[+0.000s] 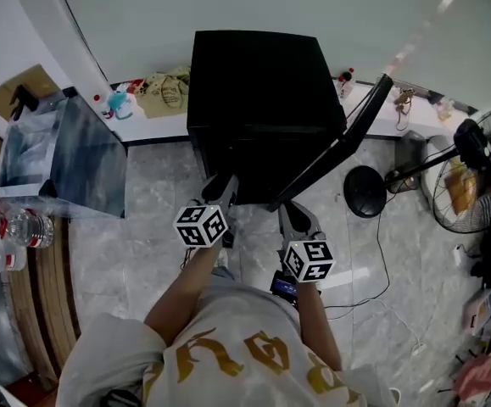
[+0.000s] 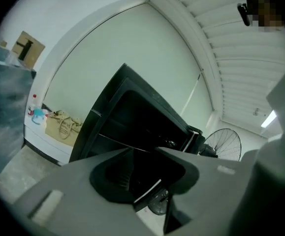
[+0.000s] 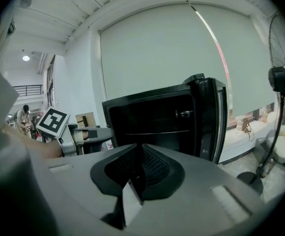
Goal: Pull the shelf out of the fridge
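Note:
The black fridge [image 1: 258,83] stands on the floor ahead of me with its door [image 1: 338,142] swung open to the right. Inside the dark cavity a thin shelf [image 3: 154,132] runs across at mid height; the same shelf [image 2: 115,140] also shows in the left gripper view. My left gripper [image 1: 221,185] hovers just before the fridge's open front, its jaws a little apart and holding nothing [image 2: 143,151]. My right gripper [image 1: 294,213] hangs slightly further back, below the door's edge, shut and empty [image 3: 141,146].
A standing fan [image 1: 474,168] and its round black base [image 1: 365,191] sit right of the door, with cables on the floor. A clear plastic box [image 1: 41,155] and water bottles [image 1: 29,227] are at the left. A bag [image 1: 164,91] lies on the low white ledge.

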